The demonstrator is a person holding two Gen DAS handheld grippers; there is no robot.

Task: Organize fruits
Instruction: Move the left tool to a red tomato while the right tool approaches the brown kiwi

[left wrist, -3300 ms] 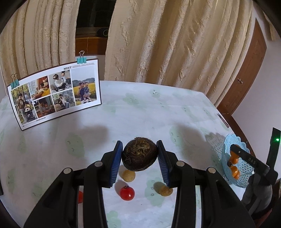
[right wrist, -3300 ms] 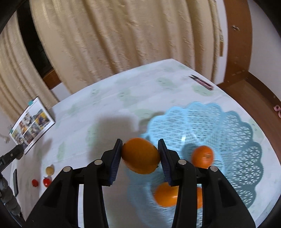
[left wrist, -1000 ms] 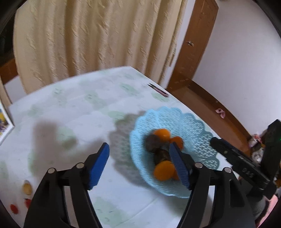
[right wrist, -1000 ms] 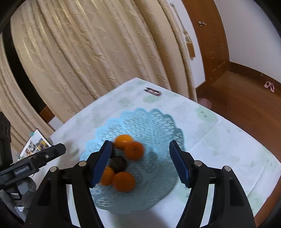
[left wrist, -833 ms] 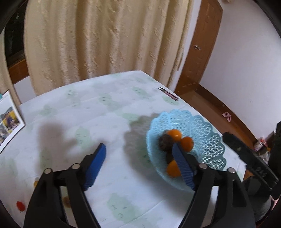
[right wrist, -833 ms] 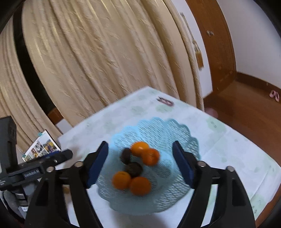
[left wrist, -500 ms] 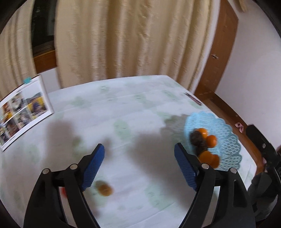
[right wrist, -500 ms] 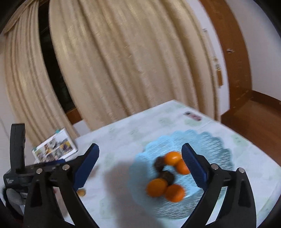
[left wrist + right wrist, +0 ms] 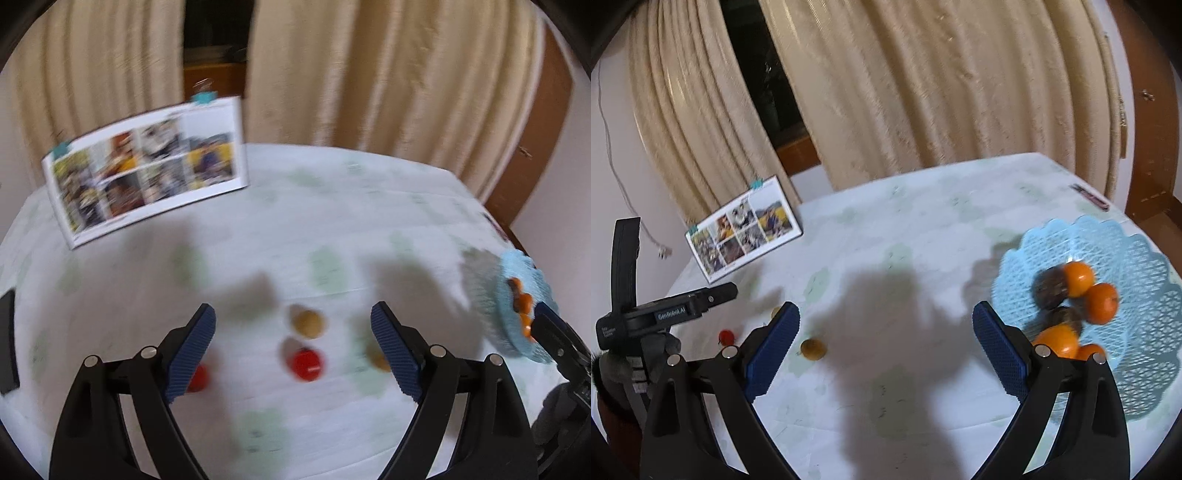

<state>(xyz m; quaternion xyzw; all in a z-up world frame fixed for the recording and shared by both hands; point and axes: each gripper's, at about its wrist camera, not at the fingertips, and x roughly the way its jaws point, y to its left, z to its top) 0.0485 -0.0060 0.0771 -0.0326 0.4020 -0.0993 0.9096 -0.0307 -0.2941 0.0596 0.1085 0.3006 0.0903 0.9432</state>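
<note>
Jaws of the left gripper (image 9: 293,332) are spreading wider with nothing clamped; low in its blurred view a tan fruit (image 9: 307,322) and a red tomato (image 9: 306,364) lie on the tablecloth (image 9: 332,229) between them. In the right wrist view, the right gripper (image 9: 886,341) stands wide and empty, the blue basket (image 9: 1137,266) of oranges (image 9: 1078,277) at right.

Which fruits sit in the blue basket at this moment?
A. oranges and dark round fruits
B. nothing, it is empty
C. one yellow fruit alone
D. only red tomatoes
A: the blue basket holds several oranges beside dark round fruits.
</note>
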